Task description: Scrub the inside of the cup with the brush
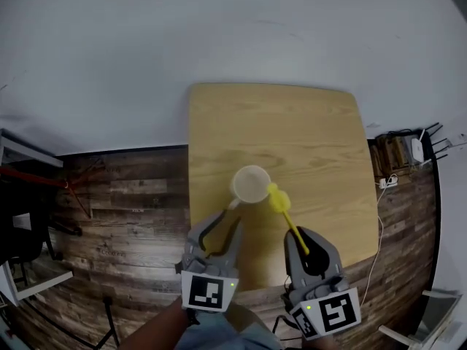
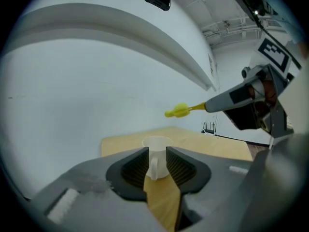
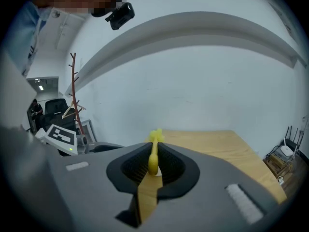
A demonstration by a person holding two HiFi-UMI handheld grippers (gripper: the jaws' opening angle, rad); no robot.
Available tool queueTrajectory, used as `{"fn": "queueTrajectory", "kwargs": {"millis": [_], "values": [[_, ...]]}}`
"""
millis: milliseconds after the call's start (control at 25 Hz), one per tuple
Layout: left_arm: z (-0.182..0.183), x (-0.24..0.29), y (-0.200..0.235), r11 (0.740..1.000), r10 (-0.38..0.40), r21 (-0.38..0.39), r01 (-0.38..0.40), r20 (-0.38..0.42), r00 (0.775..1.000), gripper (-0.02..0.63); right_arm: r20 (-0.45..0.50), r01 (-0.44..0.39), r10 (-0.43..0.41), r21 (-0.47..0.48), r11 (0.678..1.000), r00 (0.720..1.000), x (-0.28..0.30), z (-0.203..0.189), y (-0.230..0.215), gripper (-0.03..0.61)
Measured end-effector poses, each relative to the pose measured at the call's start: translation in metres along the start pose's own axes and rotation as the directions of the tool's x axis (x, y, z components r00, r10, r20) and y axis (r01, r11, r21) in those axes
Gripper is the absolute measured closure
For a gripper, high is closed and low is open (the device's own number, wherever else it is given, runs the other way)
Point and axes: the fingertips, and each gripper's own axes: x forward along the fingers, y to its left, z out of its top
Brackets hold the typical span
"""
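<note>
A white cup (image 1: 250,183) stands upright on the wooden table (image 1: 306,130), its handle turned toward me. My left gripper (image 1: 228,216) is open just short of it. In the left gripper view the cup (image 2: 157,151) shows through the gap of the left gripper (image 2: 157,161), with the handle centred between the pads and touching neither. My right gripper (image 1: 300,238) is shut on the stem of a yellow brush (image 1: 278,199), whose bristle head hangs beside the cup's right rim. The brush (image 3: 154,153) runs straight out from the right gripper (image 3: 153,161); it also shows as the brush (image 2: 178,111) held in the air.
The table's near edge (image 1: 255,279) lies under both grippers, with dark plank floor (image 1: 124,195) to the left. A power strip with cables (image 1: 387,182) and a white router (image 1: 417,150) sit on the floor at the right. A coat stand (image 3: 75,95) and a chair are to the left.
</note>
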Motion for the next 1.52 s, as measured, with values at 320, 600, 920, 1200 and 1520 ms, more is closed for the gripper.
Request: {"fn": "queueTrajectory", "kwargs": {"millis": [320, 600, 920, 1200, 1520], "values": [[-0.030, 0.031, 0.005, 0.997, -0.066, 0.039, 0.068, -0.046, 0.997, 0.491, -0.048, 0.010, -0.009, 0.010, 1.000, 0.999, 0.025, -0.002, -0.010, 0.537], [-0.039, 0.040, 0.003, 0.994, -0.090, 0.060, 0.095, -0.076, 0.993, 0.499, -0.089, 0.024, -0.022, 0.026, 0.999, 0.996, 0.034, -0.019, -0.010, 0.537], [-0.036, 0.046, 0.003, 0.957, -0.190, 0.190, 0.221, -0.169, 0.967, 0.537, -0.151, 0.050, -0.043, 0.045, 0.998, 0.988, 0.036, -0.035, -0.015, 0.537], [-0.034, 0.049, 0.003, 0.871, -0.268, 0.340, 0.355, -0.277, 0.923, 0.538, -0.200, 0.035, -0.030, 0.021, 0.999, 0.979, 0.036, -0.033, -0.025, 0.538], [-0.021, 0.055, -0.005, 0.786, -0.280, 0.451, 0.422, -0.350, 0.894, 0.538, -0.328, -0.202, 0.173, -0.054, 0.978, 0.929, 0.051, -0.049, -0.027, 0.538]]}}
